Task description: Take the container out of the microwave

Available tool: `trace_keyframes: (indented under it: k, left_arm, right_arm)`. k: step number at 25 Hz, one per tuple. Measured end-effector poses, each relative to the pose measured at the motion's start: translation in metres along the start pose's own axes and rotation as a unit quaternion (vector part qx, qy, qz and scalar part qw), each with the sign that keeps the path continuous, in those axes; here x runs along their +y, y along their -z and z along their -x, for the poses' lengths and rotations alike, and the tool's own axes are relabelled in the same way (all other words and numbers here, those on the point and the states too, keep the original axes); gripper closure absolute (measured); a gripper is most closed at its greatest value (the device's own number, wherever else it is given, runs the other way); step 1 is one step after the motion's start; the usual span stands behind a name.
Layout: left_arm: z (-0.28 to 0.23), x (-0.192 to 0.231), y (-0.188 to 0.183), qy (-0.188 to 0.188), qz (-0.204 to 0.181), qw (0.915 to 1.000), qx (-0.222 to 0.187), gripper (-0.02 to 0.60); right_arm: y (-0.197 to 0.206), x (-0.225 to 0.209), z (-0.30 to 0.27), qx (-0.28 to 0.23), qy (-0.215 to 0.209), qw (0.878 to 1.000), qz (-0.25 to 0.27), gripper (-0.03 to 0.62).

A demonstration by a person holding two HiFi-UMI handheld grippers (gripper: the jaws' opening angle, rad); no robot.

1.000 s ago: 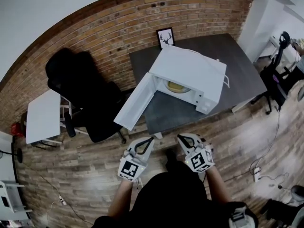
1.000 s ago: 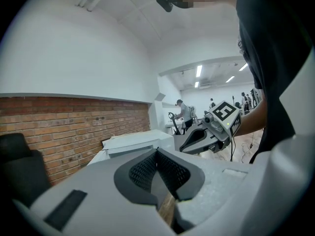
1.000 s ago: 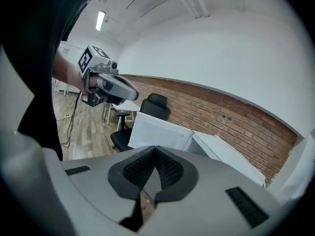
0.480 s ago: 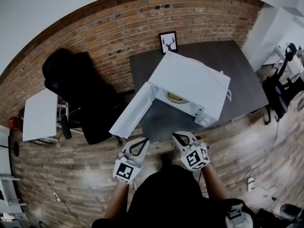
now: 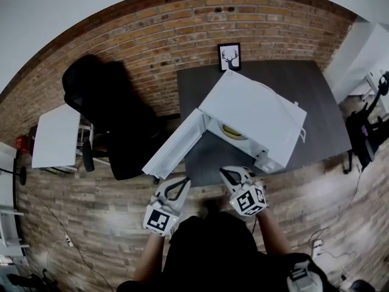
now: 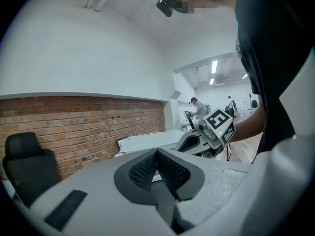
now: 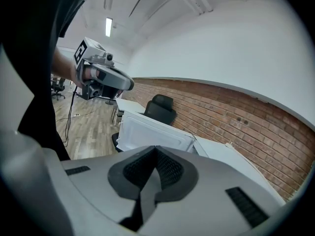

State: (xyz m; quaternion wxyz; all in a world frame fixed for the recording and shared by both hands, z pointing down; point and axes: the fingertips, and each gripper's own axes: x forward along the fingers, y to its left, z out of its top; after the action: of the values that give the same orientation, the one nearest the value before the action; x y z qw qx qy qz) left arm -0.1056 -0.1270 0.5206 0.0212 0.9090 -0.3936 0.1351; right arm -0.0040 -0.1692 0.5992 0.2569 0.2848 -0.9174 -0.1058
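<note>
Container (image 5: 229, 131) sits inside microwave (image 5: 255, 111), on the table (image 5: 292, 78).

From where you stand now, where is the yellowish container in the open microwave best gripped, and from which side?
Probably its near rim, straight in through the front opening. Only that edge of the container shows under the microwave top, and the open door stands at the left, so keep right of it.

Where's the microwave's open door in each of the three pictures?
Head view: centre, the open door swings left off the microwave.
Left gripper view: probably the white slab just above the jaws.
Right gripper view: centre-left, above the jaws.
Shared landmark: the brick wall behind.
</note>
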Motion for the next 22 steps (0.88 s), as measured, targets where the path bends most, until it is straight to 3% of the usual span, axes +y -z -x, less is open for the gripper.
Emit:
trace_keyframes:
  k: [6,17,22]
  left_arm:
    - [-0.003,0.002,-0.002,-0.003,0.001,1.0,-0.001,0.578]
    - [-0.023,0.001,-0.01,0.018,-0.006,0.9998,-0.011,0.579]
    - [-0.036,0.002,-0.01,0.036,-0.003,0.9992,-0.017,0.578]
  right_arm:
    - [0.008,0.003,-0.006,0.004,-0.007,1.0,-0.002,0.594]
    - [0.037,-0.015,0.0,0.028,0.022,0.999,-0.013,0.594]
    - [0.047,-0.021,0.0,0.022,0.03,0.997,-0.068,0.594]
